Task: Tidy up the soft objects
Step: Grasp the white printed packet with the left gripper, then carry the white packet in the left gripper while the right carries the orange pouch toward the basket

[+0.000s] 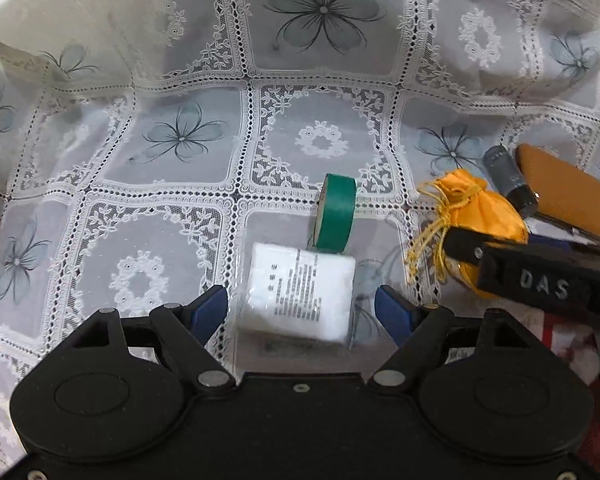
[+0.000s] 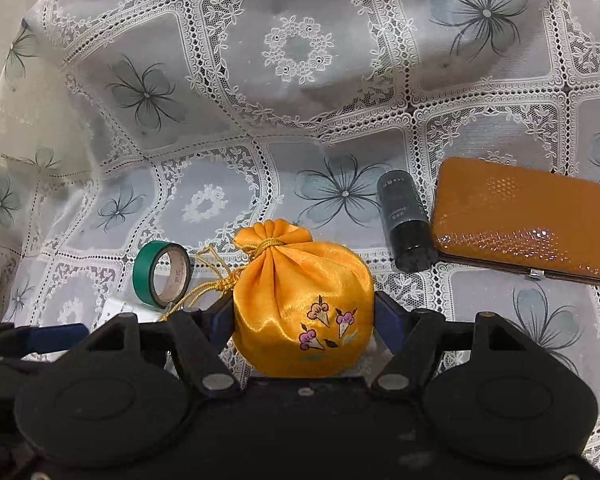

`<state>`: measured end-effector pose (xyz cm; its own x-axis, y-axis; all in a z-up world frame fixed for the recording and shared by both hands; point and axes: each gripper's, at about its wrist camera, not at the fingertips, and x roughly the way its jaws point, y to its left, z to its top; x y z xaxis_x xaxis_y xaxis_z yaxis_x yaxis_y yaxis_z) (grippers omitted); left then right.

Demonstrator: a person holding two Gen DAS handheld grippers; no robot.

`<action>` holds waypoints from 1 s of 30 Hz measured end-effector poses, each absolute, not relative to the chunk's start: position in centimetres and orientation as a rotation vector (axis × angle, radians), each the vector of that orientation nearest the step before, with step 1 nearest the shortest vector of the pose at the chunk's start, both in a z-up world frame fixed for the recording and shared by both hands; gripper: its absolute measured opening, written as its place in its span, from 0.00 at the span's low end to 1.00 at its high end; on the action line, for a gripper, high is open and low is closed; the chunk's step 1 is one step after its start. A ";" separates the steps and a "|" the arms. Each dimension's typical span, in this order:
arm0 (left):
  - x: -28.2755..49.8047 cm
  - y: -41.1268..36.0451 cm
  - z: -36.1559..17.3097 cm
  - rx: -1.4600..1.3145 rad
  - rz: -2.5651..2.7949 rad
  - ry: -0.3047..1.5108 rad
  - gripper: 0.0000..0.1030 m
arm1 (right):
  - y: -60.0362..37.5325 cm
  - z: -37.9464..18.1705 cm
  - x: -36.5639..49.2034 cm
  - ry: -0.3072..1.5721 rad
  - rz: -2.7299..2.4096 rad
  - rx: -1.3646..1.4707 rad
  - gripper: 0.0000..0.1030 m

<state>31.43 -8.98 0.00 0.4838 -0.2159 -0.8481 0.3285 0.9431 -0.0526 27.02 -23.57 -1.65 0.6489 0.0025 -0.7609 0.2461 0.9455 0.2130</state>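
Observation:
A white packet in clear wrap (image 1: 300,292) lies on the lace tablecloth, between the blue pads of my left gripper (image 1: 300,308). The jaws stand open, and a strip of cloth shows between the packet and the right pad. A yellow satin drawstring pouch (image 2: 300,280) with small embroidered flowers fills the gap of my right gripper (image 2: 302,320), and both pads press against its sides. In the left wrist view the pouch (image 1: 484,212) sits to the right under a black finger (image 1: 464,246) of the right gripper. Only a corner of the packet (image 2: 114,308) shows in the right wrist view.
A green tape roll (image 1: 336,216) (image 2: 142,276) stands on edge just beyond the packet, left of the pouch. A black tube (image 2: 404,220) and an orange hard case (image 2: 520,220) lie to the pouch's right. The tablecloth (image 1: 180,80) rises in folds at the back.

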 end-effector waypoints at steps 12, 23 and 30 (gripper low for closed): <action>31.9 -9.4 -1.0 0.111 -0.321 1.010 0.56 | -23.5 -1.6 27.1 0.851 -0.149 0.326 0.69; 28.1 -6.3 5.7 0.030 -0.293 0.865 0.55 | -23.6 -1.7 27.0 0.847 -0.158 0.328 0.69; 22.1 -1.6 7.6 -0.053 -0.291 0.838 0.55 | -23.4 -1.7 27.0 0.842 -0.178 0.322 0.69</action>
